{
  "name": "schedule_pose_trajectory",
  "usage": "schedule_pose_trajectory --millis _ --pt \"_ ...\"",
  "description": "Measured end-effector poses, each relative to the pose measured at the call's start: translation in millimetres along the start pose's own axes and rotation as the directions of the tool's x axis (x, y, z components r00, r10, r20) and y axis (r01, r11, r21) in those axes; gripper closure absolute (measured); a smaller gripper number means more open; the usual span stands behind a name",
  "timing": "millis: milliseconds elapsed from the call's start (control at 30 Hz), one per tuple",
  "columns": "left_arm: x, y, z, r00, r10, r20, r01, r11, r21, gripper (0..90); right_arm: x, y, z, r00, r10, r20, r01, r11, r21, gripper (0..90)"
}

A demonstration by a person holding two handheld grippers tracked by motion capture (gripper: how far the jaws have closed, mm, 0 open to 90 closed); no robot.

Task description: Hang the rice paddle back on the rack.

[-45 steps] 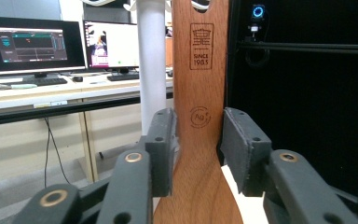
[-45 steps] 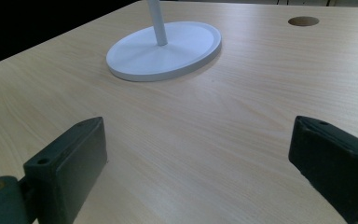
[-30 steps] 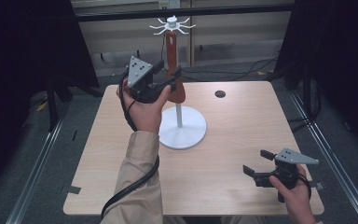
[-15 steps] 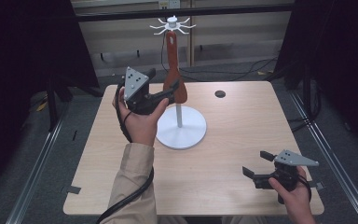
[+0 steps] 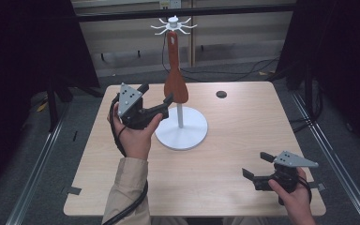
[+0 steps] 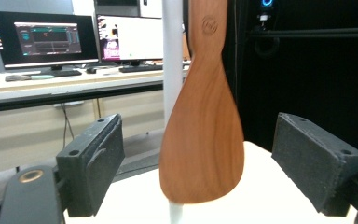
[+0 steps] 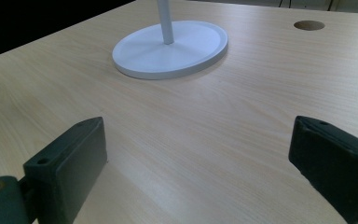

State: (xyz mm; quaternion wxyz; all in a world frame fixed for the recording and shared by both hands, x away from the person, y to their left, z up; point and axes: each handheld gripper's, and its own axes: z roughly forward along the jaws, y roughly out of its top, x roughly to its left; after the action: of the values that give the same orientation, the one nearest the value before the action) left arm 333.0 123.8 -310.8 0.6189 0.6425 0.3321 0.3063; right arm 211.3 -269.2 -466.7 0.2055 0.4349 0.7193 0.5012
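Hanging from a hook of the white stand (image 5: 180, 123), the wooden spatula (image 5: 175, 70) shows us smooth reddish grain and a broad, rounded blade. Our left gripper (image 5: 158, 100) holds its matte black jaws wide apart beside that blade, neither pad touching it; in the left gripper view the blade sits between them. The stand's thin pole rises from a round, flat base on the pale wood-grain tabletop (image 5: 243, 122). Our right gripper (image 5: 257, 164) hovers low near the front edge, jaws spread, empty.
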Motion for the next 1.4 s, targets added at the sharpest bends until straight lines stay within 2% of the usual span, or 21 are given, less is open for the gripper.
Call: schedule_pose_trajectory --millis 133,200,233,267,333,367,400,467,567,1033,1133,1200,1400 --pt "4.2 -9.0 -6.4 0.9999 0.005 -0.011 -0.005 1.0000 0.007 16.3 -0.3 -0.5 0.8 1.0000 -0.006 -0.002 0.006 1.000 0.001 3.9" --pt "4.6 -12.5 -8.0 0.9999 -0.005 -0.012 0.005 1.0000 0.009 15.6 -0.6 -0.6 0.9 1.0000 -0.004 -0.001 0.004 1.000 0.003 3.9" --pt "5.2 -15.0 -10.2 0.9997 0.000 -0.023 0.000 0.9999 0.015 15.4 -0.7 -0.7 0.9 1.0000 -0.004 0.001 0.004 1.000 0.003 3.9" --pt "5.8 -17.1 -10.5 0.9999 0.003 -0.012 -0.002 0.9999 0.016 15.3 -0.9 -0.8 0.9 1.0000 -0.005 0.002 0.005 1.000 0.003 3.9" --pt "6.4 -21.6 -12.8 0.9997 0.016 -0.018 -0.016 0.9995 0.025 15.0 -0.6 -0.9 0.9 1.0000 0.000 0.004 0.000 1.000 0.008 3.9" --pt "5.5 -23.5 -14.1 0.9990 0.006 -0.044 -0.005 0.9997 0.024 15.0 -0.8 -1.0 1.3 1.0000 -0.004 0.001 0.004 1.000 0.005 3.8" --pt "7.6 -26.0 -14.9 0.9996 0.025 -0.012 -0.025 0.9992 0.033 15.0 -0.7 -1.1 1.5 1.0000 -0.004 -0.003 0.004 1.000 0.005 3.9" --pt "7.5 -30.3 -16.3 0.9998 0.005 -0.019 -0.005 0.9995 0.032 14.8 -0.2 -1.1 1.6 1.0000 -0.002 -0.003 0.002 1.000 0.010 3.8" --pt "9.7 -38.0 -19.2 0.9997 0.010 -0.023 -0.009 0.9989 0.046 14.8 -0.3 -1.6 2.4 1.0000 -0.005 -0.001 0.005 1.000 0.009 3.9" --pt "14.2 -68.9 -30.3 0.9993 -0.022 -0.031 0.024 0.9971 0.072 13.6 -0.7 -2.9 3.4 1.0000 -0.006 0.001 0.006 1.000 0.017 3.8" --pt "15.8 -73.5 -33.3 0.9997 -0.004 -0.025 0.006 0.9966 0.082 13.5 -1.0 -3.4 3.4 1.0000 -0.003 0.002 0.003 1.000 0.019 3.9" --pt "14.9 -77.6 -34.8 0.9990 -0.025 -0.036 0.028 0.9966 0.078 13.4 -0.8 -3.5 3.4 1.0000 -0.001 0.000 0.001 1.000 0.021 3.9" --pt "16.8 -88.3 -40.0 0.9987 -0.036 -0.036 0.039 0.9952 0.090 12.9 -1.0 -3.9 4.4 0.9999 -0.011 -0.003 0.011 1.000 0.023 3.8"
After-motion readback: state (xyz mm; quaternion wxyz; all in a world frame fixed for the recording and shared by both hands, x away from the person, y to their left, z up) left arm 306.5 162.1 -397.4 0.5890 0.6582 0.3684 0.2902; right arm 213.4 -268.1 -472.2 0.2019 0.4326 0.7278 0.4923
